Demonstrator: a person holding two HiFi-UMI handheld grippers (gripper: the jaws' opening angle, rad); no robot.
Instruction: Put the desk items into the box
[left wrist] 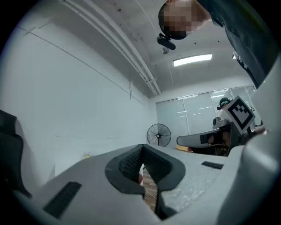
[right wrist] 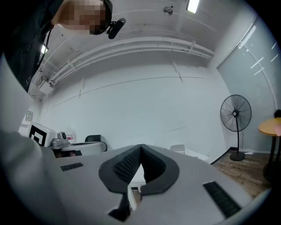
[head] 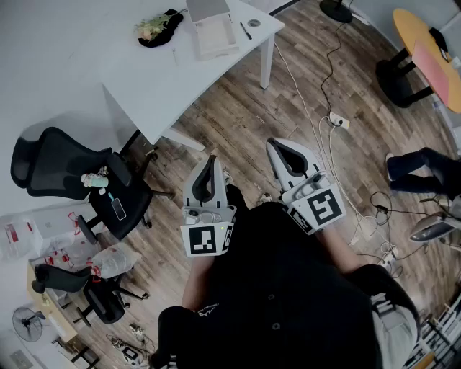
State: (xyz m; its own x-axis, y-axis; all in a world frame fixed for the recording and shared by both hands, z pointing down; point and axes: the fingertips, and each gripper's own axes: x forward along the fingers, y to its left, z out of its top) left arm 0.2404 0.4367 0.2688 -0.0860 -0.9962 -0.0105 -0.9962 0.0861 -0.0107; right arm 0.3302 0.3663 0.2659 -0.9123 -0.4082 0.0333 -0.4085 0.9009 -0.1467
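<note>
The white desk [head: 166, 79] stands far ahead at the top of the head view. On it lies an open pale box [head: 215, 32], a black pouch with flowers [head: 158, 27], a pen [head: 245, 31] and a small dark item [head: 253, 22]. Both grippers are held close to my body over the wooden floor, well short of the desk. My left gripper [head: 212, 160] [left wrist: 141, 147] is shut with nothing in it. My right gripper [head: 273, 143] [right wrist: 140, 147] is also shut and holds nothing. Both gripper views point up at the wall and ceiling.
A black office chair [head: 108, 187] with a bottle and a phone on its seat stands to the left. Cables and a power strip [head: 338, 121] run across the floor at right. An orange round table [head: 432, 50] and a person's legs [head: 418, 173] are further right.
</note>
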